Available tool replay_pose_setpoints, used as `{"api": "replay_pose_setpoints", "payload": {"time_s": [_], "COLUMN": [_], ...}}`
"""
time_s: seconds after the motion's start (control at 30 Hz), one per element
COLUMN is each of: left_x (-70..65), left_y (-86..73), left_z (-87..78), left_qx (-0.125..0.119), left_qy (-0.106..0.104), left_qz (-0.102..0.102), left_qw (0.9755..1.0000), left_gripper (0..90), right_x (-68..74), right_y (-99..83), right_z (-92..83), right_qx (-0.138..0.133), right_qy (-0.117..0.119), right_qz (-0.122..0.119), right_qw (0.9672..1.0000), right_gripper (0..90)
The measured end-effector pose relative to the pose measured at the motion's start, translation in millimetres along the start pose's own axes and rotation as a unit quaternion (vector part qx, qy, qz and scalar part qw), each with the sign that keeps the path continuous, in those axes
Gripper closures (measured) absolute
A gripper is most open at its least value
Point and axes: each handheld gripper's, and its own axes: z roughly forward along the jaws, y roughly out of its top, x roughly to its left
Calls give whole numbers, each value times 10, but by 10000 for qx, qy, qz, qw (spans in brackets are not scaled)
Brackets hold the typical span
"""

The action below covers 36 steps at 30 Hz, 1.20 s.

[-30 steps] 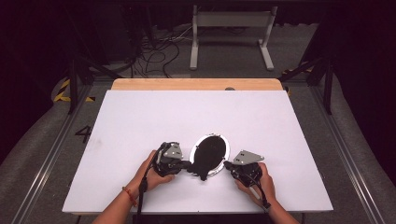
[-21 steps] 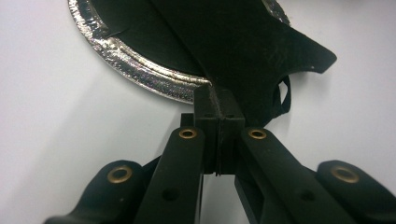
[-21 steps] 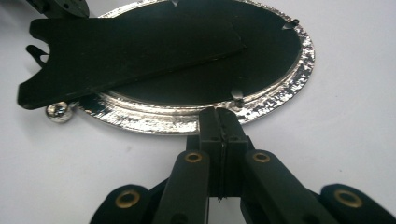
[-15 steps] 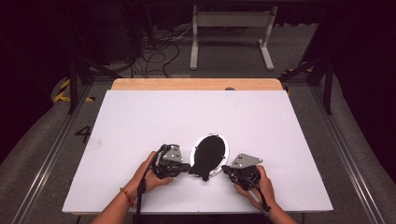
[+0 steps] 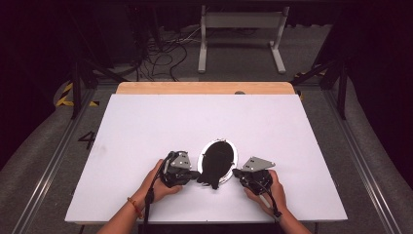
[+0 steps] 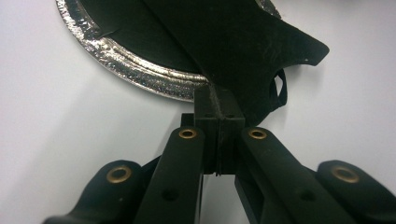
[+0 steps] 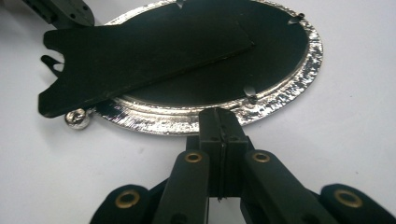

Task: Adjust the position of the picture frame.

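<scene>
Oval picture frame (image 5: 218,163), silver-rimmed and lying face down, sits near the front edge of the white table (image 5: 146,126), between the two hand-held grippers. Its black backing fills the rim, and a black easel stand (image 7: 140,56) lies across that backing, its notched foot sticking out past the frame's near end.

At the frame's left side, the left gripper (image 5: 195,174) is held low by the person's left hand (image 5: 157,184). Seen from its own camera, the left gripper (image 6: 219,109) has its jaws pressed together, their tips at the edge of the stand just where it crosses the glittering rim (image 6: 140,70); whether they pinch the stand's edge cannot be told.

At the frame's right side, the right gripper (image 5: 237,172) rests in the right hand (image 5: 272,191). From its own camera, the right gripper (image 7: 223,122) also shows its jaws pressed flat against each other, with nothing visible between them, the tips right up against the silver rim (image 7: 299,74). A small silver ball foot (image 7: 77,118) sits on the table beside the rim under the stand's notched end. The other gripper's black arm (image 7: 60,11) shows at the far side of the frame.
</scene>
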Motion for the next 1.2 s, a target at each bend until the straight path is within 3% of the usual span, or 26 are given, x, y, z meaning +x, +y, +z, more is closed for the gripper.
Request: {"api": "replay_pose_setpoints", "payload": {"time_s": [0.2, 0.27, 0.33, 0.4, 0.53, 0.63, 0.77, 1.07, 1.2], "left_x": [-9, -25, -36, -24, -16, -9, 21, 39, 21], "left_y": [5, 18, 36, 36, 35, 27, -7, -13, 22], "left_z": [10, 9, 5, 3, -8, -4, 10, 37, 56], "left_qx": [-20, 39, 130, 133, 173, 133, -49, -173, -132], "left_qy": [22, 80, 117, 78, 57, 37, -140, -211, -105], "left_qz": [19, 125, 333, 352, 486, 369, 64, -50, 22], "left_qw": [10000, 9999, 9993, 9993, 9987, 9992, 9999, 9996, 9999], "left_gripper": [900, 900, 900, 900, 896, 896, 900, 900, 900], "right_x": [-13, 0, 46, 116, 141, 137, 166, 114, 63], "right_y": [9, 18, 17, 5, -8, -12, 0, 22, 36], "right_z": [11, 1, -22, -44, -43, -42, -31, 0, 21], "right_qx": [1, 64, 109, 115, 66, 57, 58, 48, 45], "right_qy": [-54, -34, 149, 191, 271, 278, 147, 6, -16], "right_qz": [5, 28, -51, -208, -156, -104, -190, -50, 59], "right_qw": [10000, 10000, 9998, 9995, 9995, 9995, 9997, 10000, 10000], "right_gripper": [900, 900, 900, 900, 900, 900, 900, 900, 900]}}
